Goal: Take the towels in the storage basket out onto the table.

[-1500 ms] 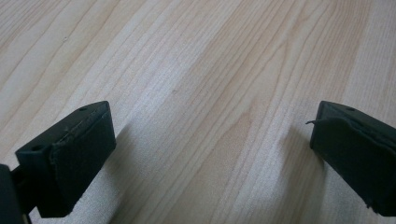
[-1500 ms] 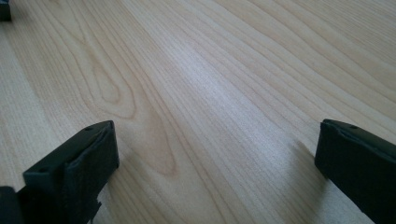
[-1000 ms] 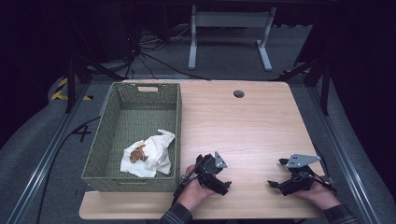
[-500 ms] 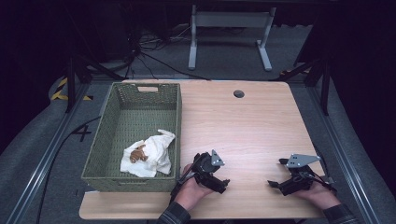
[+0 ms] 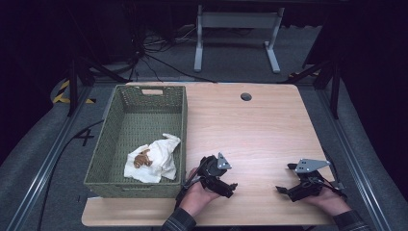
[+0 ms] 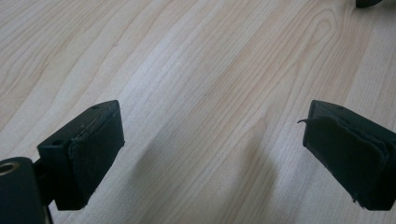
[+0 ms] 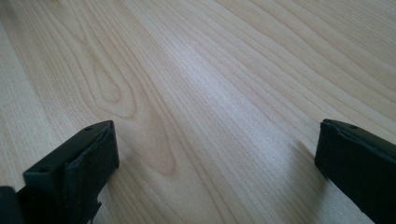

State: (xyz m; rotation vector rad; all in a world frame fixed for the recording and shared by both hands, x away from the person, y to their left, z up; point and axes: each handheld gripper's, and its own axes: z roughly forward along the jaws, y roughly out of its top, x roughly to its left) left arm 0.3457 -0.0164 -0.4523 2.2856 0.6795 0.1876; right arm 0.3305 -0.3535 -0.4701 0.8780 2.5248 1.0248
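1. Your left gripper [image 5: 230, 185] rests low on the counter [image 5: 260, 125], just beside the green basket [image 5: 178, 125]; its jaws stand wide apart, nothing between them.
2. Your right gripper [image 5: 285, 191] sits near the counter's right edge, jaws likewise apart over bare wood.
3. The white cloth [image 5: 154, 159] lies inside the basket.

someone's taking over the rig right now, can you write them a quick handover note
Left gripper: open, nothing held, low over the table beside the basket.
Right gripper: open, nothing held, near the table's front right.
Cloth: white with a brown patch, crumpled inside the basket at its near end.
Done: cloth looks already in the basket.
Left: probably nothing on the table to pick up; check the cloth sits fully inside.
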